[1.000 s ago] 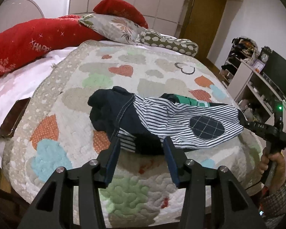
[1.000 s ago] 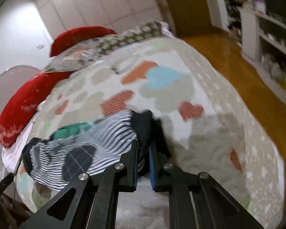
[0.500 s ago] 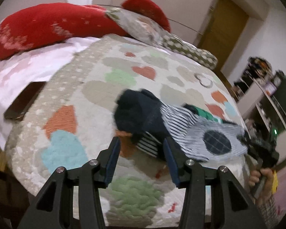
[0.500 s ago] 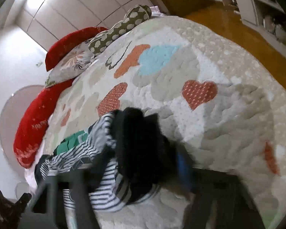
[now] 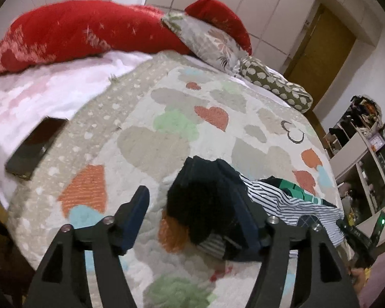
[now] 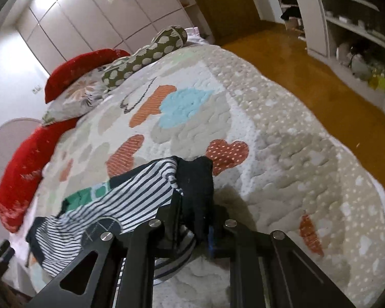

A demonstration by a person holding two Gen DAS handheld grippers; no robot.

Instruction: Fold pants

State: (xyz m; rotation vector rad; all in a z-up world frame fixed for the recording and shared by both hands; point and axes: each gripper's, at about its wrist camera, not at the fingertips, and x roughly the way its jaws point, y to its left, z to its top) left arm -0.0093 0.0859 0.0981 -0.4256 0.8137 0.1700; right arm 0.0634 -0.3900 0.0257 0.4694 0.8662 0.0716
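Small striped pants (image 5: 279, 202) with a dark navy waist and a checked knee patch lie bunched on the heart-patterned quilt (image 5: 146, 148). My left gripper (image 5: 195, 220) is open, its fingers either side of the dark waist end, right finger against the cloth. In the right wrist view the pants (image 6: 120, 205) hang from my right gripper (image 6: 195, 220), which is shut on the dark cuff end and holds it slightly above the quilt (image 6: 282, 169).
A dark phone (image 5: 36, 148) lies on the white sheet at the left. Red pillows (image 5: 71, 30), a floral pillow and a spotted bolster (image 5: 274, 87) line the bed's head. Shelves (image 6: 351, 33) and wooden floor lie to the right.
My left gripper opened wider and moved in around the dark waist end. My right gripper, still shut on the cuff, lifted and pulled that end toward the right.
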